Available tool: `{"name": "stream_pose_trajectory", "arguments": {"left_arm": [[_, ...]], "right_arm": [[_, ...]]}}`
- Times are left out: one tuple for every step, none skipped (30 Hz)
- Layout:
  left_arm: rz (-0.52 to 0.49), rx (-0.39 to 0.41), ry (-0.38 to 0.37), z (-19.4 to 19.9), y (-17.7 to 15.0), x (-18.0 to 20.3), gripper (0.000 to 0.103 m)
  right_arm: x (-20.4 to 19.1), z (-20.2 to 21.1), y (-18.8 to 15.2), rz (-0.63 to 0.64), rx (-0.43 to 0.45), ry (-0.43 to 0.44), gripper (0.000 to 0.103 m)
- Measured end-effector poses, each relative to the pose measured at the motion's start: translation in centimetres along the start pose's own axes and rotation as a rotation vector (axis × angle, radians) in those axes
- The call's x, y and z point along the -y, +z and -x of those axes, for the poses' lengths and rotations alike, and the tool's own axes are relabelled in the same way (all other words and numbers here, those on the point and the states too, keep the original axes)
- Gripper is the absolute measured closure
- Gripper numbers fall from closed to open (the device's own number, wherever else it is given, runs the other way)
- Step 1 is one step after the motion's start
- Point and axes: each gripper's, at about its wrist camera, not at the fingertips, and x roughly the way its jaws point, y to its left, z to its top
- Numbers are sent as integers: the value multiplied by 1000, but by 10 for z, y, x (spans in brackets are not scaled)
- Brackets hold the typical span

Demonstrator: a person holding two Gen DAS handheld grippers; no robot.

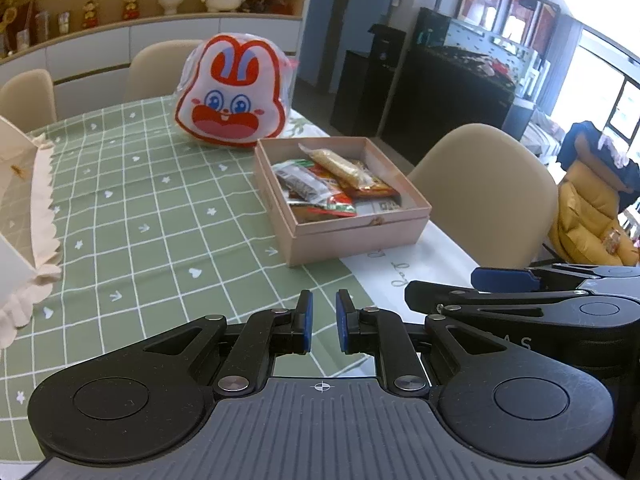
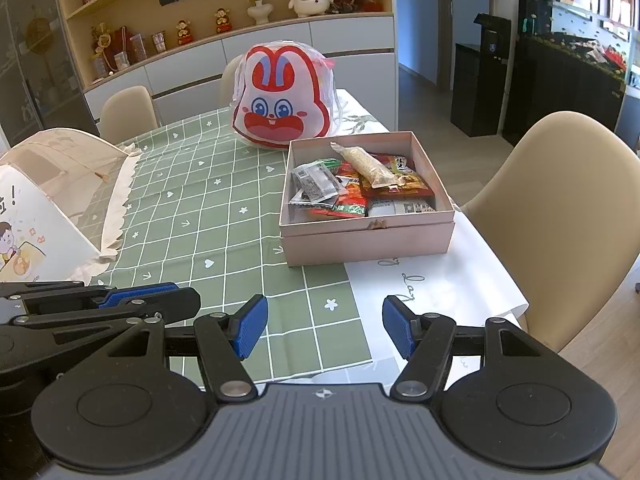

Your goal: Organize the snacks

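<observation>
A pink cardboard box (image 1: 352, 236) (image 2: 368, 240) stands on the right part of the table, holding several snack packets (image 1: 320, 184) (image 2: 352, 184), with a long pale bar (image 1: 340, 164) (image 2: 368, 166) on top. Behind it stands a white and red rabbit-face bag (image 1: 232, 96) (image 2: 284, 100). My left gripper (image 1: 324, 326) hovers low over the near table edge, its jaws a narrow gap apart and empty. My right gripper (image 2: 324, 326) is wide open and empty, just right of the left one, short of the box.
The table carries a green checked cloth (image 1: 160, 220) (image 2: 208, 208) with a white sheet (image 2: 432, 292) at the near right. A cream mesh food cover (image 1: 24, 208) (image 2: 60, 184) stands at the left. Beige chairs (image 1: 488, 188) (image 2: 560, 208) surround the table.
</observation>
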Motion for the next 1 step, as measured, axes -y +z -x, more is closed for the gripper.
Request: {"name": "stream_pose_trajectory", "arguments": {"left_arm": [[12,-2,13,-1,0,-3,87]], "right_arm": [[1,-2,0,-2,-7,3,38]]}}
